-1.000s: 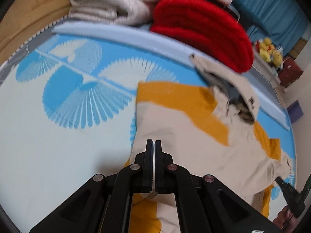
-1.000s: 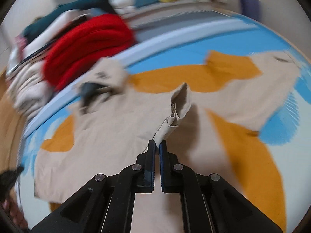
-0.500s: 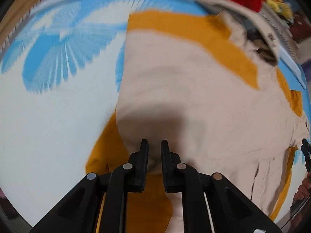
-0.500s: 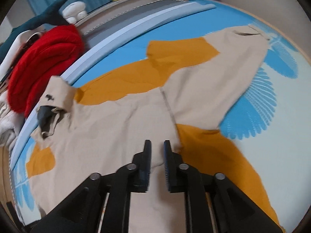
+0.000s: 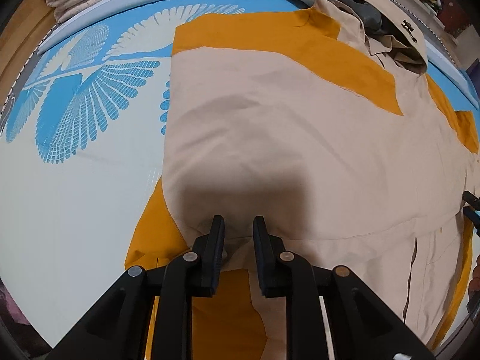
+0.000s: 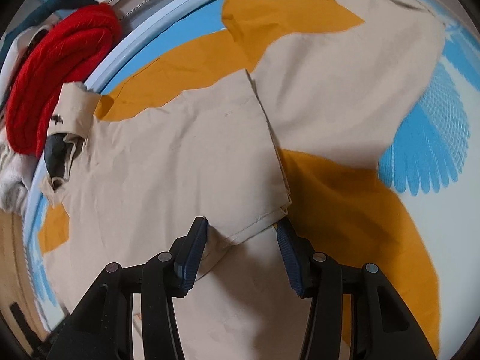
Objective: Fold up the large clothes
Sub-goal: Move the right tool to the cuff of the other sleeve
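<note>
The beige and mustard-yellow cotton jacket (image 5: 300, 138) lies spread flat across the blue-and-white feather-print mat (image 5: 75, 180), filling mid-frame. The left tool (image 5: 238, 223) is opening, fabric loose between its jaws. The right tool (image 6: 241, 228) is opening too, straddling a folded hem

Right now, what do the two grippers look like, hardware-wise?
Both look the same build: matte black angular linkage arms with round silver pivot pins, ending in two flat parallel fingers. The left gripper has dark navy pads; the right gripper shows clearly blue ribbed pads. No cables, markings or sleeves visible.
</note>
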The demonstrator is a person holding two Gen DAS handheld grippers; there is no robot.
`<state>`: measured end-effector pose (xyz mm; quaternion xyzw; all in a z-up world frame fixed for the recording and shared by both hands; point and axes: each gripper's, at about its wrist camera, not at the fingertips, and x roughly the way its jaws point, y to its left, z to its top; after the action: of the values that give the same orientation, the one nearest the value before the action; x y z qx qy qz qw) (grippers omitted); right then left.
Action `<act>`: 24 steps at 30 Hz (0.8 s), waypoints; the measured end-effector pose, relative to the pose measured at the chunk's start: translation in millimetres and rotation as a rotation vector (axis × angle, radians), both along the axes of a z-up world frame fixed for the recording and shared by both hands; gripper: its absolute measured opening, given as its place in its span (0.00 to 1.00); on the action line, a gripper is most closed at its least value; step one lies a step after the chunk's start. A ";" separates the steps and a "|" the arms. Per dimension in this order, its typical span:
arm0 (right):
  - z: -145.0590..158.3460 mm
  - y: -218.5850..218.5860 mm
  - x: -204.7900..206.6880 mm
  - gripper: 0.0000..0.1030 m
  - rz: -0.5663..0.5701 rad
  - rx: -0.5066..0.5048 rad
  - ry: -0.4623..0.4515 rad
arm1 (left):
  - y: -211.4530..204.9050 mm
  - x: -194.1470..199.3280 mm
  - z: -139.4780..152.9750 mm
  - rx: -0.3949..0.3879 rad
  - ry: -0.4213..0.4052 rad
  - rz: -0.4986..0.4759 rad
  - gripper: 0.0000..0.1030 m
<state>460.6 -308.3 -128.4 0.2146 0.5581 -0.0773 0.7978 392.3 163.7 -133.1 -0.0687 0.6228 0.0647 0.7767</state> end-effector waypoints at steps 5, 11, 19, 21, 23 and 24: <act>18.9 7.8 -5.7 0.48 0.021 -0.075 -0.030 | -15.5 -3.0 31.6 -0.028 -0.073 0.032 0.17; 93.6 39.5 -19.4 0.48 0.123 -0.266 -0.250 | -55.4 -16.9 93.1 -0.057 -0.258 -0.014 0.25; 140.8 73.7 -55.3 0.48 0.272 -0.334 -0.400 | -97.5 -45.6 117.6 -0.012 -0.350 -0.071 0.32; 142.6 68.7 -63.1 0.48 0.274 -0.351 -0.393 | -107.1 -50.8 117.1 -0.003 -0.357 -0.094 0.34; 139.8 57.9 -67.6 0.48 0.274 -0.345 -0.372 | -117.3 -56.0 119.4 0.007 -0.367 -0.122 0.36; 138.2 50.5 -71.7 0.48 0.266 -0.342 -0.362 | -120.4 -58.8 120.1 0.006 -0.372 -0.129 0.37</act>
<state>388.9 -257.9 9.8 0.0119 0.4086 -0.0253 0.9123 333.5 43.3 -13.0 -0.0368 0.4714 0.0028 0.8811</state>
